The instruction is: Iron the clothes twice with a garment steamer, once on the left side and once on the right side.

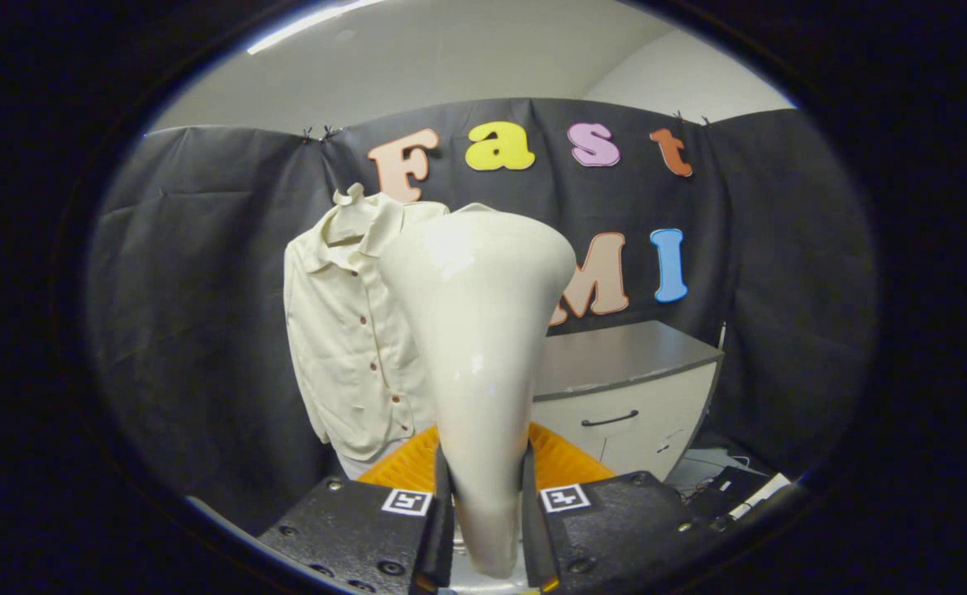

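A cream garment steamer (479, 330) stands upright between the fingers of my gripper (483, 496), which is shut on its narrow handle. Its wide head rises well above the fingers and faces away from me. Beyond it hangs a cream button-up shirt (347, 347) against the black cloth wall. The steamer's head covers the shirt's right side; the shirt's left half, its collar and its row of dark buttons show. Steamer and shirt look apart, but how far I cannot tell.
A grey-topped white cabinet (632, 388) with a dark drawer handle stands to the right behind the steamer. Cables and small dark items (731, 487) lie on the floor beside it. An orange ribbed surface (562, 463) lies just ahead of the fingers, under the shirt.
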`<act>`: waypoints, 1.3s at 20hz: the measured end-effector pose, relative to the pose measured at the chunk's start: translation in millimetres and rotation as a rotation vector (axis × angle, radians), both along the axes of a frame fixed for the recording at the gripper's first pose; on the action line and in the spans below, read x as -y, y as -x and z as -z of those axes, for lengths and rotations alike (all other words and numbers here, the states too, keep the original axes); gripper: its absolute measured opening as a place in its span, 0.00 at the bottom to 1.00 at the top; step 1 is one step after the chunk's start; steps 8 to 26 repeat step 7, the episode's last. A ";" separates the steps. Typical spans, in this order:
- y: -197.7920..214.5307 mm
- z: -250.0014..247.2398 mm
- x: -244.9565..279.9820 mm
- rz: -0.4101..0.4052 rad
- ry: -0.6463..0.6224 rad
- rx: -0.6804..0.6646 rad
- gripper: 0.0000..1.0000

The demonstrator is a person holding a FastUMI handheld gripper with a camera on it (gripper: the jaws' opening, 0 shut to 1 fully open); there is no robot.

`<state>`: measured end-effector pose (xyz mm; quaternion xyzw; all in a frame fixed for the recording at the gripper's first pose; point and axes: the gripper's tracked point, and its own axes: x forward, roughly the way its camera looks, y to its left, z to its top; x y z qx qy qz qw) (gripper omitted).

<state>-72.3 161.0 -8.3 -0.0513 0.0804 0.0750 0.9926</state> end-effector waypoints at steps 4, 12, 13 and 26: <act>35.4 9.3 22.1 -0.036 0.012 0.007 0.33; 54.6 12.9 31.4 -0.074 0.019 0.029 0.33; 54.6 12.9 31.4 -0.074 0.019 0.029 0.33; 54.6 12.9 31.4 -0.074 0.019 0.029 0.33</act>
